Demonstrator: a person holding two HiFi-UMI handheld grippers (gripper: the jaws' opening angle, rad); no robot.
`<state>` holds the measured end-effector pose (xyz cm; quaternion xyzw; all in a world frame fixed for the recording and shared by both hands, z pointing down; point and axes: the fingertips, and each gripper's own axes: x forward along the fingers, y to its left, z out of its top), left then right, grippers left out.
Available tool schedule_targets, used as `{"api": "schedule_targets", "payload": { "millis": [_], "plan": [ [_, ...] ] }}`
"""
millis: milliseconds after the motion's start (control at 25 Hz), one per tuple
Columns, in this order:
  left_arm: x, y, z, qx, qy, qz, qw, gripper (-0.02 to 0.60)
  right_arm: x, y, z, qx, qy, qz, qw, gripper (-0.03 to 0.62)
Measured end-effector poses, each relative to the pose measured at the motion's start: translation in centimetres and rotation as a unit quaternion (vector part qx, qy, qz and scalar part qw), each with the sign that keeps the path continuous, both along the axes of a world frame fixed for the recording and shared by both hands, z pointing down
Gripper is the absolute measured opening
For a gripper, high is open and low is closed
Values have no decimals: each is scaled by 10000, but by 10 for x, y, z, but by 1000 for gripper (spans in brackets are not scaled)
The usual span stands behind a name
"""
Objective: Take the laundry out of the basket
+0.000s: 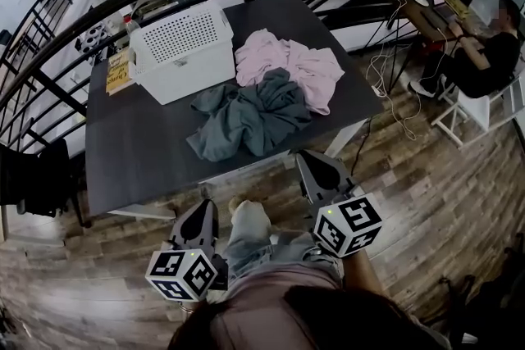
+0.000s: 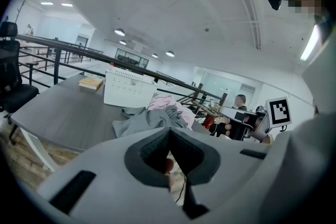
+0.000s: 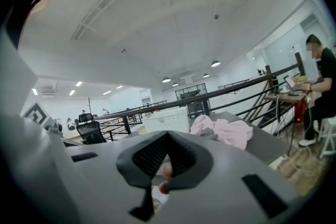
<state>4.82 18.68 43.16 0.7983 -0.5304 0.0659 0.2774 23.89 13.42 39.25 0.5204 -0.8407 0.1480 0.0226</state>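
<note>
Pink garment [image 1: 299,65] and grey garment [image 1: 250,115] lie on the table [image 1: 139,152] beside the basket [image 1: 182,52]. Left gripper [image 1: 203,213] and right gripper [image 1: 316,164] are closed and empty. Advised: verify the basket interior before finishing.

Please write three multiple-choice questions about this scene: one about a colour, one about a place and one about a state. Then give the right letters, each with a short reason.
1. What colour is the laundry basket?
A) white B) blue C) red

2. Where does the grey garment lie?
A) inside the basket B) on the table, beside the pink garment C) on the floor

3. How do the jaws of the right gripper stand?
A) wide open B) shut on the pink garment C) shut, holding nothing

Answers:
1 A: the head view shows its perforated white walls.
2 B: it lies spread on the dark tabletop, touching the pink garment.
3 C: the right gripper view shows the jaws together with no cloth between them.
</note>
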Motion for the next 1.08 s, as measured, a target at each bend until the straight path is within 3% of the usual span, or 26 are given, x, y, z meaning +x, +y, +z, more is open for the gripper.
{"api": "schedule_targets", "payload": {
  "millis": [600,840,1080],
  "plan": [
    [-18,-6,0,54,-105,-181,9998,-3,2,-7,-6,-49,32,277,9996,15],
    [-7,-12,7,-25,-110,42,9999,-3,15,-4,-7,-83,3,427,9991,15],
    [-10,-14,11,-279,-56,-2,9996,-3,19,0,0,-210,-39,526,9984,15]
  ]
}}
